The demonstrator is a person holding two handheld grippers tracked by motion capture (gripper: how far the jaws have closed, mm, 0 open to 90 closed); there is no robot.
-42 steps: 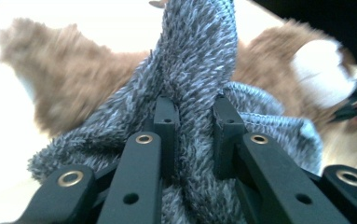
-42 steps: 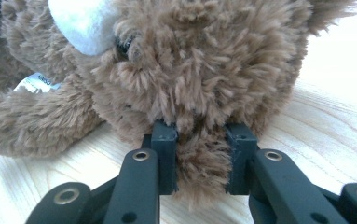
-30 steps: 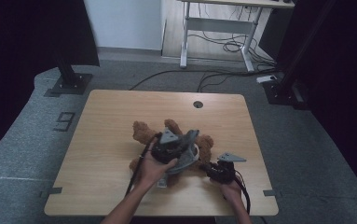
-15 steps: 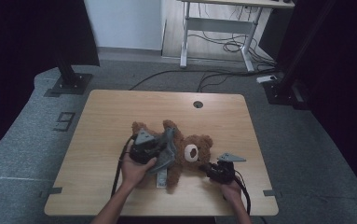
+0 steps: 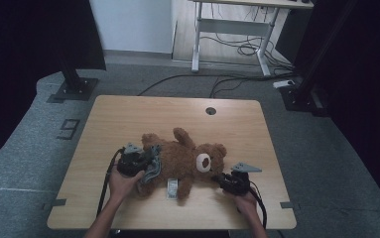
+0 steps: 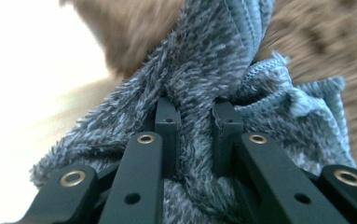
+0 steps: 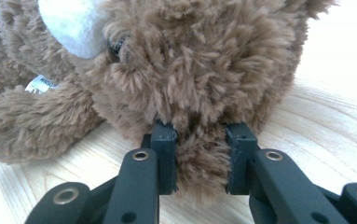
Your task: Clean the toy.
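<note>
Currently we note left tongs (image 6: 195, 135) clamp grey cloth (image 6: 204, 70) at frame left of the bear (image 5: 187, 161); right tongs (image 7: 202, 149) pinch its ear.

A brown plush teddy bear (image 5: 187, 158) with a white muzzle (image 5: 203, 162) lies on a pale wood-grain desk (image 5: 128, 119), beside a blue-grey fuzzy cloth (image 6: 199, 70) between black fingers (image 6: 167, 121).
</note>
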